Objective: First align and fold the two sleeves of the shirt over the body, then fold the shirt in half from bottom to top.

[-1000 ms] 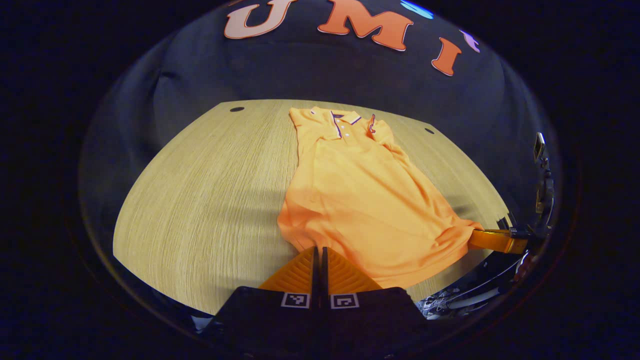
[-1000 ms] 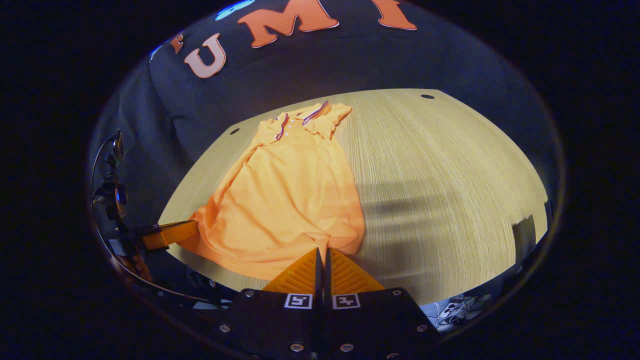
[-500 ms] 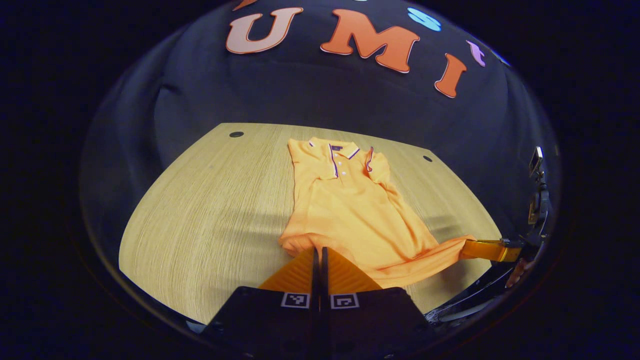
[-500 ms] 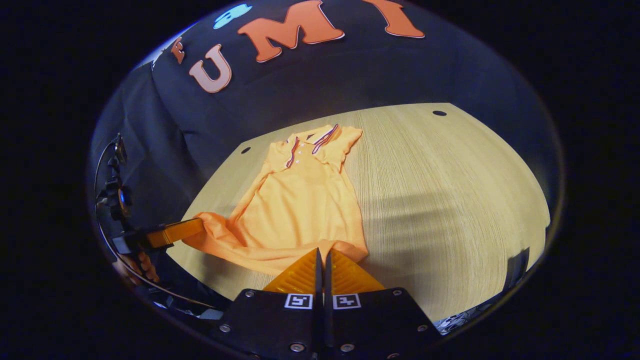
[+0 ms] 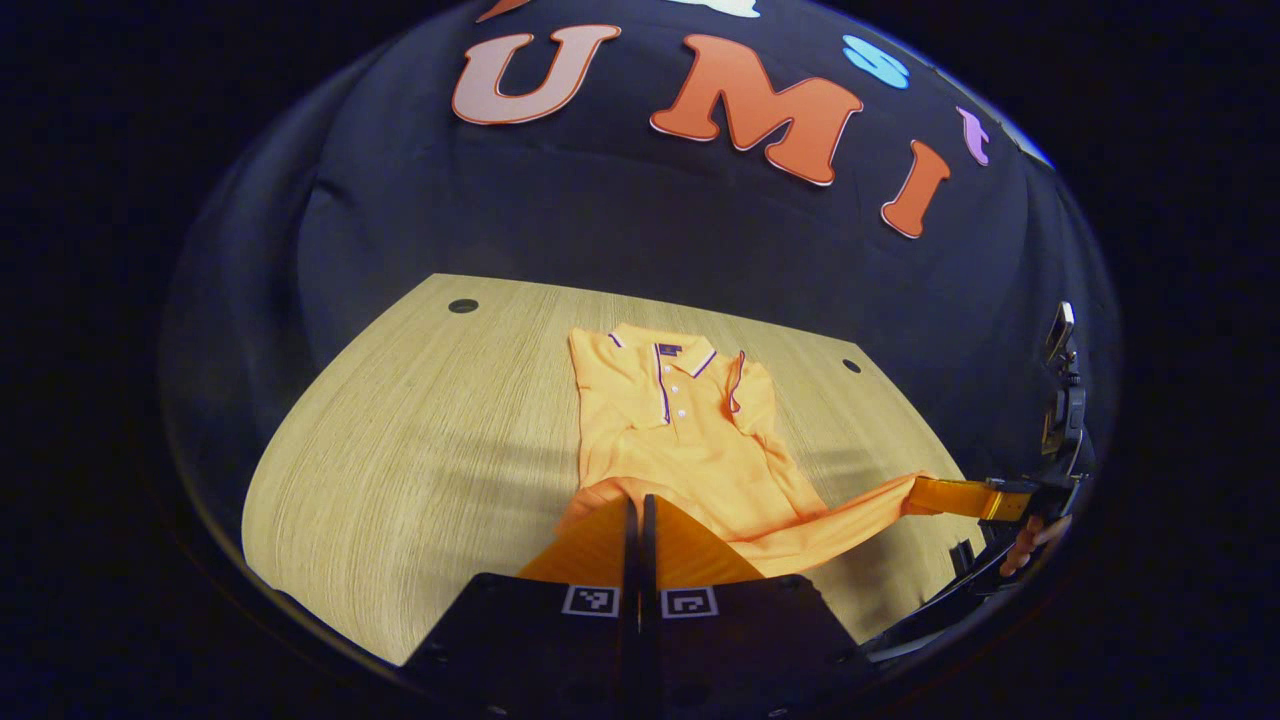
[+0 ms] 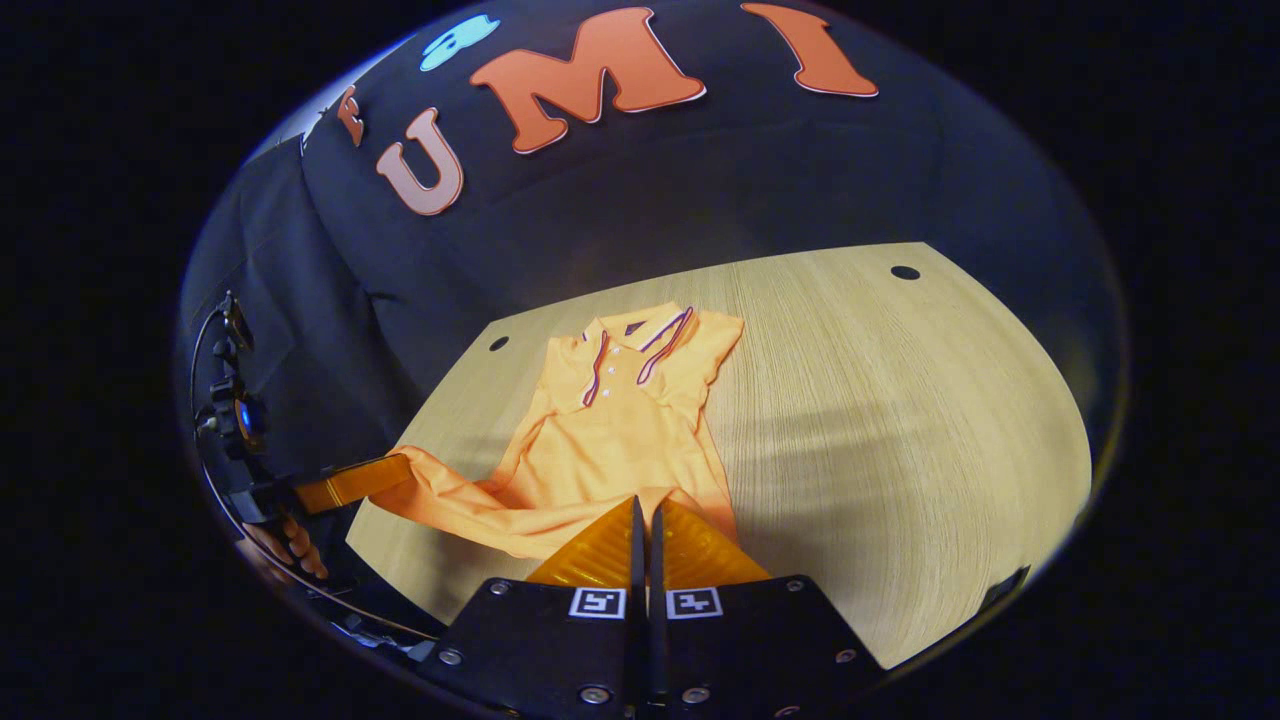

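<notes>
Lying collar-away on the wooden table [image 5: 400,420]: an orange polo shirt [image 5: 680,440], both sleeves already tucked over the body, so apparently step one done. Gripping the hem's near-left corner with the left gripper [image 5: 636,505], fingers pressed together on the fabric. Pinching the opposite hem corner with the right gripper [image 6: 645,510], fingers likewise closed tight on cloth, seen from the left gripper view off to the right [image 5: 950,495] with a hand [image 5: 1030,540] behind it. Lifting the bottom edge clear of the table, hem sagging in a shallow curve between the two corners. Remaining, by the look of it: carrying the hem up and forward to the collar [image 6: 640,345], laying it down squarely, then releasing. Judging the bottom-to-top fold as just begun, with most of the shirt's body lying flat.
</notes>
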Demonstrator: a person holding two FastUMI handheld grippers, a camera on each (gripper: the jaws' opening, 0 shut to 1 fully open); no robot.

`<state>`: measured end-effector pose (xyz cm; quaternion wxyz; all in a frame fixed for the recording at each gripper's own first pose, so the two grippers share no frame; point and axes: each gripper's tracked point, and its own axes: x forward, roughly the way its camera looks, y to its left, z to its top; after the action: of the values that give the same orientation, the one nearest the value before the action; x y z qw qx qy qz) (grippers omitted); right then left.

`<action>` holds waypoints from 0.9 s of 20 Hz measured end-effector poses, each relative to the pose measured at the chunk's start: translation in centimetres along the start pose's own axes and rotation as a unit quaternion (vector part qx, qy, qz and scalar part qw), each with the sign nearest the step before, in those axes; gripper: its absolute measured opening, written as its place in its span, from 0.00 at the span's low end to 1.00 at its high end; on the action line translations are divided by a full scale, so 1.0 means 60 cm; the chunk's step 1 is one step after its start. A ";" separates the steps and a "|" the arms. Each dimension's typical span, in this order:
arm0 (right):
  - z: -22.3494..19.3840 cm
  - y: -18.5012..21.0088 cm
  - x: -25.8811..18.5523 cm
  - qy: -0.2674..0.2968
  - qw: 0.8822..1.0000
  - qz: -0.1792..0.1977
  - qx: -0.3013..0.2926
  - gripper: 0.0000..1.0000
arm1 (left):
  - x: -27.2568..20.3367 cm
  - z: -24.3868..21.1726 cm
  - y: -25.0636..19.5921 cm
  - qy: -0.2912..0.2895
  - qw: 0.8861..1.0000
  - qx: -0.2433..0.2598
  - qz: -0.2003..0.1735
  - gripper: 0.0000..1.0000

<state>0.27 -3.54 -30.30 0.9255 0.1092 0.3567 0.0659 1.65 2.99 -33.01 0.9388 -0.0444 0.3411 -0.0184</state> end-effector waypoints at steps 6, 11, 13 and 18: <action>0.081 0.011 0.064 -0.012 1.000 -0.011 -0.002 0.01 | 0.063 0.094 0.010 -0.013 1.000 -0.002 -0.022 0.01; 0.146 0.022 0.122 -0.012 1.000 -0.015 -0.011 0.01 | 0.134 0.150 0.019 -0.006 0.999 0.006 -0.036 0.01; 0.162 0.015 0.148 -0.004 1.000 -0.019 -0.010 0.01 | 0.162 0.170 0.029 -0.002 0.999 0.008 -0.041 0.01; 0.207 -0.018 0.217 0.000 0.999 -0.044 0.006 0.01 | 0.247 0.212 0.054 0.019 0.998 0.013 -0.053 0.01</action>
<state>18.29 -3.87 -30.02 0.9270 0.0985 0.3612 0.0228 21.23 6.16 -33.08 0.9305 -0.0494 0.3554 -0.0731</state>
